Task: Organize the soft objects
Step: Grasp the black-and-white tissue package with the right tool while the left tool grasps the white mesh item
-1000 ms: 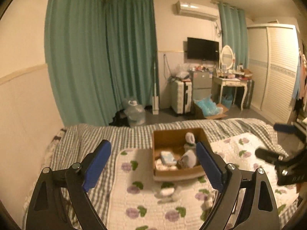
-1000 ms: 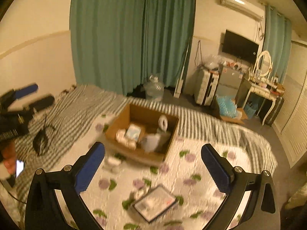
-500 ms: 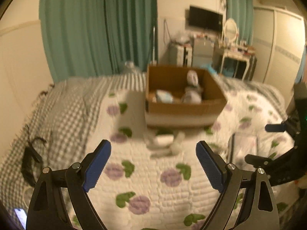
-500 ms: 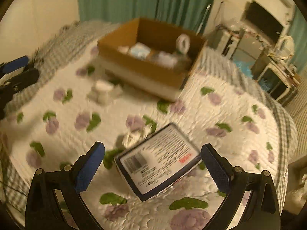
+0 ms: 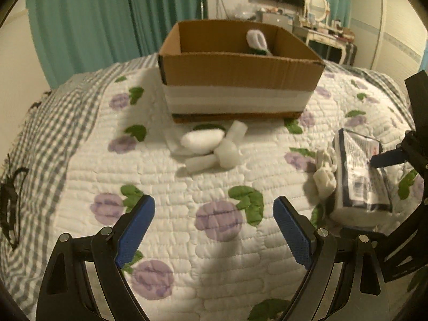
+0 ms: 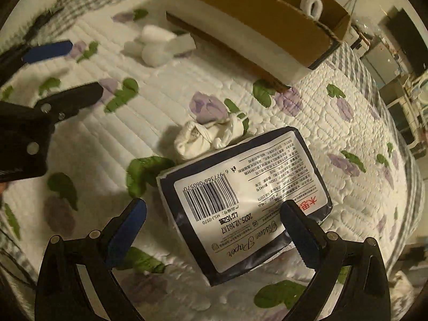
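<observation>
A cardboard box (image 5: 240, 72) with a white band stands on the quilted bed and holds a white plush piece (image 5: 256, 40). A white plush toy (image 5: 211, 147) lies in front of the box; it also shows in the right wrist view (image 6: 155, 45). My left gripper (image 5: 214, 227) is open and empty, low over the quilt short of the toy. My right gripper (image 6: 214, 227) is open, its jaws on either side of a dark tissue pack (image 6: 243, 192), not closed on it. A small cream cloth bundle (image 6: 203, 139) lies against the pack's far edge.
The floral quilt (image 5: 165, 176) covers the bed, with grey checked bedding (image 5: 53, 123) at the left. A black cable (image 5: 10, 208) lies at the left edge. Teal curtains (image 5: 107, 13), a dresser and a TV stand beyond the bed.
Both grippers have dropped and moved forward toward the bed. The left now hovers close over the quilt short of the plush toy. The right has come down around the tissue pack.
</observation>
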`<move>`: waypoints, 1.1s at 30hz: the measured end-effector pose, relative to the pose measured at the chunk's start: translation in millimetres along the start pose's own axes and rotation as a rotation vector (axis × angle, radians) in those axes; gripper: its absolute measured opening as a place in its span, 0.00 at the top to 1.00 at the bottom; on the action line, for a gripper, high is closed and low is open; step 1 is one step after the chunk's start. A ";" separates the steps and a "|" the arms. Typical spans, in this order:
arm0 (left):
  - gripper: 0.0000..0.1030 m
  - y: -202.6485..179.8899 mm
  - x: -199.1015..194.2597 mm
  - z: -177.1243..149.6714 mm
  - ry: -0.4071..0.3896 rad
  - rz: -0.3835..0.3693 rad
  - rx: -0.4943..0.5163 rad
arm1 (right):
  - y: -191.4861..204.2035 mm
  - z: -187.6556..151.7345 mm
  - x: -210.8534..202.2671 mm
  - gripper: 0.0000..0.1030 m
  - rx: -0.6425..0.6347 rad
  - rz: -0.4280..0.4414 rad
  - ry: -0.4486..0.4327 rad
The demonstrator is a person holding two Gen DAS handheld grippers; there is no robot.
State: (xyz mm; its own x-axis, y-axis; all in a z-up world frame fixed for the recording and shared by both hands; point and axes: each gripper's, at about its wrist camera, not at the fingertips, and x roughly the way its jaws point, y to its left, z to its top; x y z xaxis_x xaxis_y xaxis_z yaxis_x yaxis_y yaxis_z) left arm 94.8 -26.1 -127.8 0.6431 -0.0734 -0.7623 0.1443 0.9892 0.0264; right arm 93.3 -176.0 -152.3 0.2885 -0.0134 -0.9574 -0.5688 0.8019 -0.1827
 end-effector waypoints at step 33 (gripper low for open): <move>0.42 -132.6 49.7 2.0 0.073 -0.203 0.175 | -98.7 -25.2 -63.5 0.65 0.148 -0.044 -0.311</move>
State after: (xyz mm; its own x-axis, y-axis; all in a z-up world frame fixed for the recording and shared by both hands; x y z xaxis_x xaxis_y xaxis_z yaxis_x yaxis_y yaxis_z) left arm 109.1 -161.2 -167.9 0.5327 -0.2521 -0.8079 0.3966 0.9176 -0.0248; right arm 111.8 -269.4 -79.2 0.5445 0.1143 -0.8309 -0.4388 0.8831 -0.1661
